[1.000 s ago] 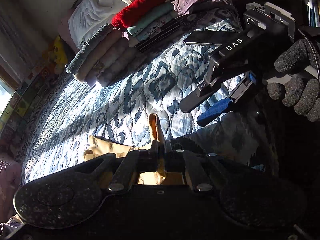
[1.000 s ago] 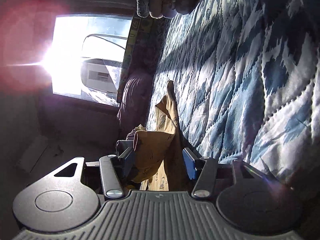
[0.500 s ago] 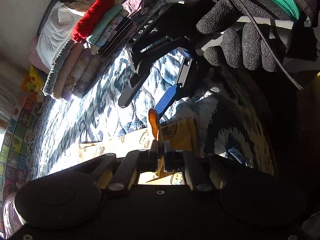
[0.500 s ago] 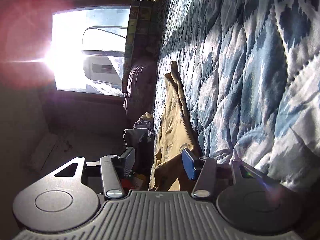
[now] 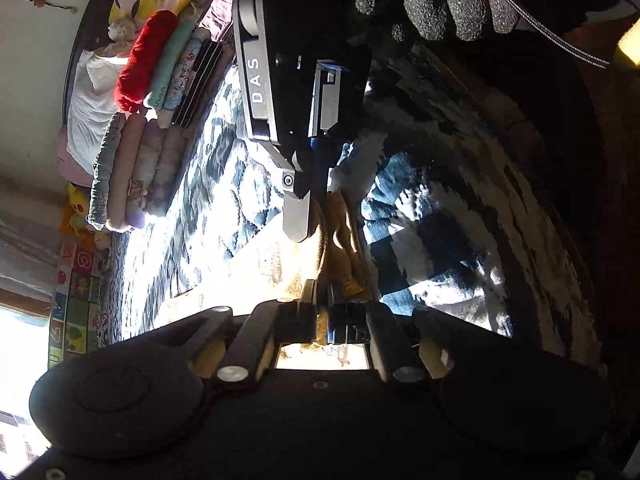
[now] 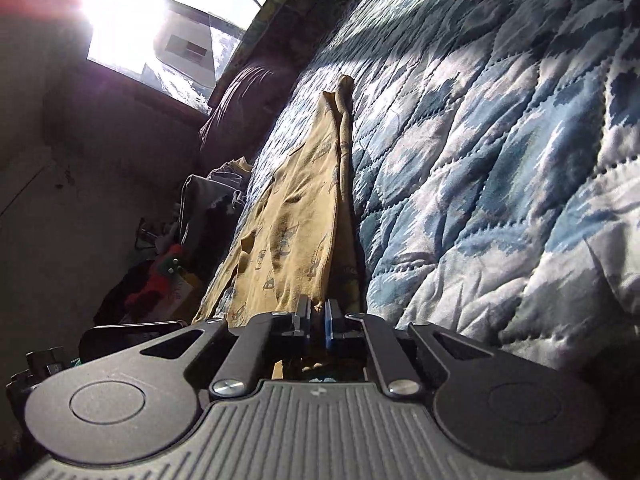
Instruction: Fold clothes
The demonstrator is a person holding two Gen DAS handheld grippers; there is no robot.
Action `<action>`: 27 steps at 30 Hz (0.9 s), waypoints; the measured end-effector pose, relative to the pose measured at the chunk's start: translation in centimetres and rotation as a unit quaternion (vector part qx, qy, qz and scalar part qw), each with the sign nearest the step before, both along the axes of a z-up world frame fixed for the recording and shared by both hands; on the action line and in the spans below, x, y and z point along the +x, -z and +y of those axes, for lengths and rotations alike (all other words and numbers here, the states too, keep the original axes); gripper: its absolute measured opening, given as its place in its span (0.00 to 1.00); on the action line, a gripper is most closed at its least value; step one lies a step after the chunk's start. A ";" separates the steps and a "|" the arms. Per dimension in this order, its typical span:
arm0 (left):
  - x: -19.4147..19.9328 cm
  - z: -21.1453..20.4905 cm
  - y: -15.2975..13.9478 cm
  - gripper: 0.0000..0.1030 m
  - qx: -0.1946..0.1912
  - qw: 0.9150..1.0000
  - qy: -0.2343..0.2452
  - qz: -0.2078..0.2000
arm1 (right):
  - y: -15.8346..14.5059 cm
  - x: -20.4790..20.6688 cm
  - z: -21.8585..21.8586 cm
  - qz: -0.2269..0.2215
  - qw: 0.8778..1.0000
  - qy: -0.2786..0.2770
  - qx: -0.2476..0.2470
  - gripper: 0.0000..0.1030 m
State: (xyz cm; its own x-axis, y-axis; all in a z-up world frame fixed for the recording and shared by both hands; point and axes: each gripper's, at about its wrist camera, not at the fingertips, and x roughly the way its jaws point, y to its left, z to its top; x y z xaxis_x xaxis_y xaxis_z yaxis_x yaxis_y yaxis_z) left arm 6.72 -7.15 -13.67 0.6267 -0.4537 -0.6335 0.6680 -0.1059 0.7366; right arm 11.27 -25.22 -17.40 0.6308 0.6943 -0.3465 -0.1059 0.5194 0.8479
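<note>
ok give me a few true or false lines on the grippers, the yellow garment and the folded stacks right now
1. The left gripper is shut on the yellow garment. True.
2. The right gripper is open and holds nothing. False: its fingers are closed on the garment's edge.
3. The garment lies on a blue and white quilt. True.
4. The folded stacks sit on the floor. False: they rest on the quilt, near its far edge.
5. The top piece in one stack is red. True.
6. The hand on the right gripper is bare. False: it wears a dark glove.
</note>
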 end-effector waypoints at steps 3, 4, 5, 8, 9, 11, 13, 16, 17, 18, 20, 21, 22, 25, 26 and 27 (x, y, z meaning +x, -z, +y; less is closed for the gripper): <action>-0.1 -0.1 0.3 0.02 0.005 1.000 0.003 -0.010 | 0.2 -0.3 -0.1 0.001 1.000 -0.002 -0.006 0.08; -0.2 -0.1 0.4 0.02 0.009 1.000 0.004 -0.015 | 0.2 -0.4 -0.1 0.000 1.000 -0.002 -0.011 0.08; -0.2 -0.1 0.5 0.02 0.010 1.000 0.004 -0.017 | 0.2 -0.6 -0.1 -0.002 1.000 -0.004 -0.018 0.08; -0.5 -0.1 0.6 0.02 0.015 1.000 0.002 -0.021 | 0.2 -0.9 -0.1 -0.006 1.000 -0.006 -0.029 0.08; -0.7 0.0 0.6 0.02 0.017 1.000 0.001 -0.018 | 0.2 -1.0 0.0 -0.007 0.999 -0.007 -0.031 0.08; -1.0 0.1 0.7 0.02 0.018 1.000 0.001 -0.017 | 0.1 -0.8 0.3 -0.009 0.999 -0.010 -0.036 0.08; -1.3 0.1 0.6 0.02 0.015 1.000 -0.005 -0.009 | -0.1 -0.8 0.4 -0.012 0.999 -0.013 -0.037 0.10; -1.3 0.3 -0.3 0.02 -0.003 0.999 -0.034 0.016 | 0.4 -0.7 -0.3 0.004 1.000 -0.005 -0.005 0.11; -1.1 0.4 -0.8 0.02 -0.019 0.997 -0.059 0.035 | 0.6 -0.7 -0.6 0.010 1.000 -0.002 0.005 0.11; -1.0 0.6 -1.1 0.05 -0.039 0.995 -0.081 0.042 | 0.9 -0.7 -0.8 0.014 1.000 -0.001 0.013 0.11; -0.8 1.1 -1.7 0.10 -0.079 0.988 -0.124 0.057 | 1.0 -0.5 -0.9 0.016 1.000 -0.003 0.024 0.13; -0.7 1.2 -1.9 0.11 -0.094 0.984 -0.140 0.061 | 1.2 -0.4 -1.0 0.018 0.999 -0.003 0.040 0.14; -0.8 1.1 -1.7 0.11 -0.097 0.984 -0.142 0.056 | 1.4 -0.3 -1.1 0.021 0.998 -0.002 0.057 0.14; -1.4 0.3 -0.6 0.11 -0.083 0.987 -0.139 0.024 | 1.9 0.0 -1.5 0.029 0.994 0.000 0.107 0.14; -1.6 -0.1 -0.1 0.12 -0.071 0.988 -0.134 0.007 | 2.0 0.0 -1.6 0.031 0.993 0.001 0.117 0.14; -1.8 -0.3 0.2 0.12 -0.062 0.989 -0.132 -0.004 | 2.2 0.1 -1.6 0.033 0.991 0.002 0.126 0.14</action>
State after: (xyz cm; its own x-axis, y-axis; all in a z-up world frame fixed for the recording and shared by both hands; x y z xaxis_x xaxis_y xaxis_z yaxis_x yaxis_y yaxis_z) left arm 4.97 -7.48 -13.86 0.7391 -0.3467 -0.5776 0.6537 0.1623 0.7391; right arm 11.39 -26.83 -19.57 0.6156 0.7616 -0.2025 -0.0441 0.2898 0.9561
